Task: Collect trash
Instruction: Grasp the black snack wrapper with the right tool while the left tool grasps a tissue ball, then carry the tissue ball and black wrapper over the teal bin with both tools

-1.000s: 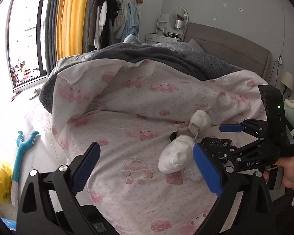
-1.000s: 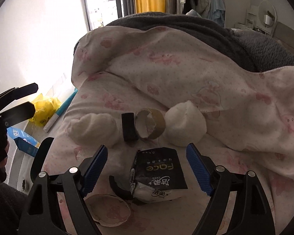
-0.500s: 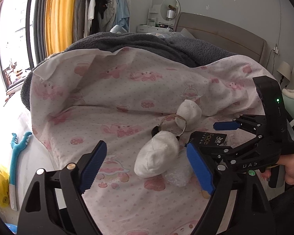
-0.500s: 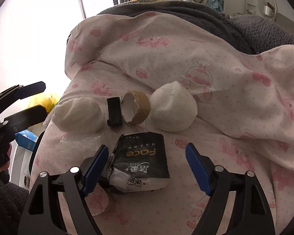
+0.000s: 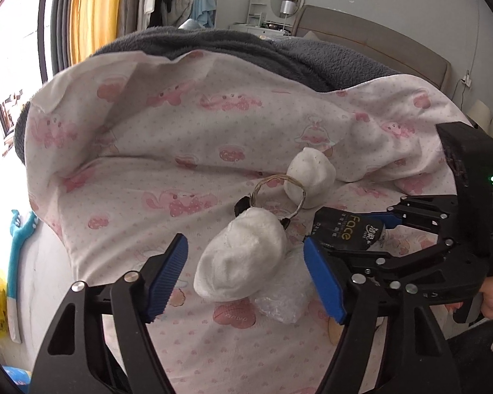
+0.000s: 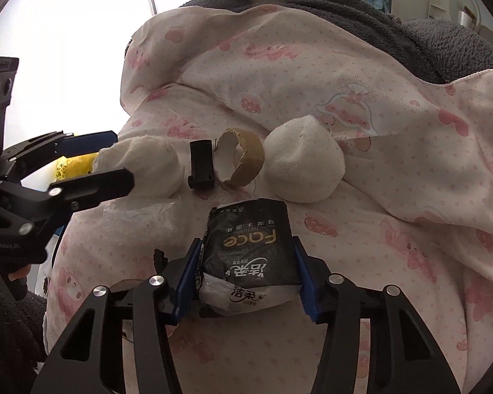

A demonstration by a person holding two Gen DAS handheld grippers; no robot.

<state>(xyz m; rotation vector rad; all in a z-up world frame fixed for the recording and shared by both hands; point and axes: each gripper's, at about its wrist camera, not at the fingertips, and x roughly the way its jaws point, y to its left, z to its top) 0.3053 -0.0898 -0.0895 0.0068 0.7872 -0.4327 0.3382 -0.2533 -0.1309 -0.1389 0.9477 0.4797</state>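
1. The black tissue pack [image 6: 249, 259] is lying on the pink-printed bedsheet [image 6: 361, 246], and I am seeing it sit directly between the blue pads of my right gripper [image 6: 245, 282]. Its long axis is running straight away from the wrist camera, so the pads are meeting its 2 long sides.
2. The right jaws are closing at this moment, and both pads are already pressing the pack's sides, so I am reading this as a grasp taking hold of the pack.
3. The nearer white wad [image 5: 243, 256] is lying just beyond and between the pads of my left gripper [image 5: 246, 279]. Its long axis is slanting from near-left to far-right across the jaw line.
4. The left jaws are closing too, but a clear gap is showing on each side of the wad, so nothing is gripped there yet.
5. A crumpled clear plastic film [image 5: 282, 302] is touching the wad's near-right edge, close to the left gripper's right pad.
6. Further out, a cardboard ring [image 6: 241, 161], a small black clip [image 6: 201, 164] and a second white wad [image 6: 304, 167] are lying in a row, nearer my right gripper.
7. I am judging that the left hand is needing a little more forward reach before the wad is centred.
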